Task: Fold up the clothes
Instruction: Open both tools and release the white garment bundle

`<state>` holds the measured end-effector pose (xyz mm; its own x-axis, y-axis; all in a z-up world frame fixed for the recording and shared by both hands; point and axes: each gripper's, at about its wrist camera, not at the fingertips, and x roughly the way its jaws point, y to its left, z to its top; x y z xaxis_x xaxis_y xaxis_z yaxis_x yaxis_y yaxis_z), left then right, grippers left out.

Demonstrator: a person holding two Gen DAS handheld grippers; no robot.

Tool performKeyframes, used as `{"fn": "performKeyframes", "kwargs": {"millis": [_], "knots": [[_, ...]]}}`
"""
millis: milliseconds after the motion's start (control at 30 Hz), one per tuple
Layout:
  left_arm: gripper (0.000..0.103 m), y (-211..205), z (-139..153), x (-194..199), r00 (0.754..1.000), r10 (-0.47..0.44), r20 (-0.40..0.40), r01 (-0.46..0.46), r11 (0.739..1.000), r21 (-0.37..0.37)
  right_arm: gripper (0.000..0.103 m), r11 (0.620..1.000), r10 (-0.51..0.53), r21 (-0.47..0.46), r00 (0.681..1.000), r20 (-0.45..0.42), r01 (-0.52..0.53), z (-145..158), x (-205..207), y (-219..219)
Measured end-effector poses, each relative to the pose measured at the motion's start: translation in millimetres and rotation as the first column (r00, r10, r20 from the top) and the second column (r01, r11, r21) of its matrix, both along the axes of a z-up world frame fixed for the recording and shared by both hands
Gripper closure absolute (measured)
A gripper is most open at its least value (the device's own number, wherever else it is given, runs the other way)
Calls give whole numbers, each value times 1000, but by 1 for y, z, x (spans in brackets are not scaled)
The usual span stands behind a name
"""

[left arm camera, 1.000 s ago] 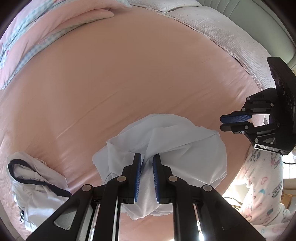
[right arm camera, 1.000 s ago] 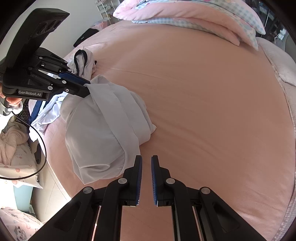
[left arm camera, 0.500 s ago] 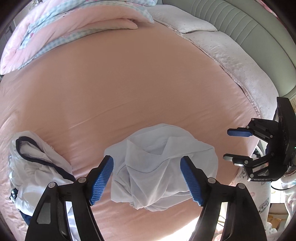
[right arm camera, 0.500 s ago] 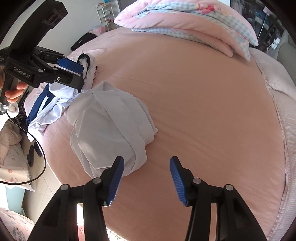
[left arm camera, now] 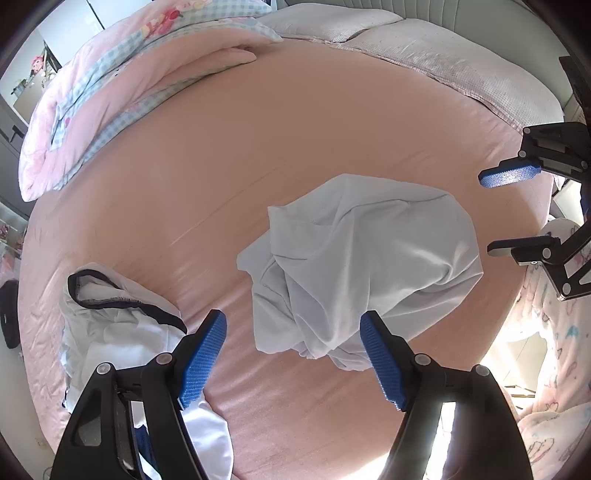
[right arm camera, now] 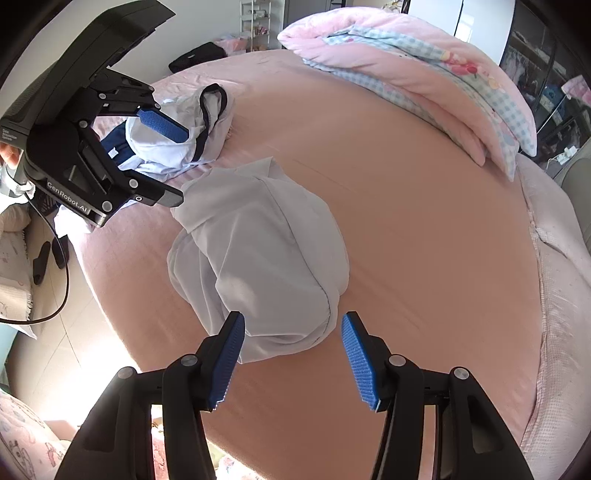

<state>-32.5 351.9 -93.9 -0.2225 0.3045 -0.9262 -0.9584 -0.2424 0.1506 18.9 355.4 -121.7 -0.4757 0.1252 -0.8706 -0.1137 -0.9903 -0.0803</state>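
Both claws, left gripper (left arm camera: 293,356) and right gripper (right arm camera: 291,356), spread and empty | pale garment (left arm camera: 364,269) dropped crumpled mid-bed to be laid out | navy-trimmed clothes (left arm camera: 122,321) waiting beside | pink sheet (left arm camera: 295,140) as folding surface

In the left wrist view, the left tool's arms cover part of the navy-trimmed white garment (left arm camera: 122,325), and the frame's right edge cuts off the right tool (left arm camera: 517,210). The shelf (right arm camera: 255,26) behind the bed holds items too small to identify.
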Motion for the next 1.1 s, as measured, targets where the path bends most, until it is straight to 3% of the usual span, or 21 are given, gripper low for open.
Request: {"fn": "performKeyframes", "kwargs": {"millis": [233, 367, 633, 833, 933, 1100], "knots": [[29, -8, -15, -5, 1000, -1, -16, 1, 1000, -8, 49, 999, -14, 50, 1000, -14, 15, 7, -5, -9], [29, -10, -31, 0, 995, -35, -89, 34, 999, -13, 49, 990, 30, 139, 998, -50, -23, 9, -7, -28], [29, -6, -52, 22, 975, -156, -159, 150, 988, -49, 49, 959, 122, 252, 992, 35, -127, -12, -22, -57], [29, -10, -57, 18, 977, -157, -142, 151, 987, -52, 49, 943, 146, 295, 988, 57, -156, -22, -35, -64], [29, -13, -56, 11, 984, -130, -122, 126, 991, -41, 49, 918, 183, 350, 982, 45, -187, -24, -41, -70], [29, -25, -51, 0, 991, -99, -91, 101, 995, 20, 49, 832, 250, 502, 967, 40, -236, -31, -45, -88]]}}
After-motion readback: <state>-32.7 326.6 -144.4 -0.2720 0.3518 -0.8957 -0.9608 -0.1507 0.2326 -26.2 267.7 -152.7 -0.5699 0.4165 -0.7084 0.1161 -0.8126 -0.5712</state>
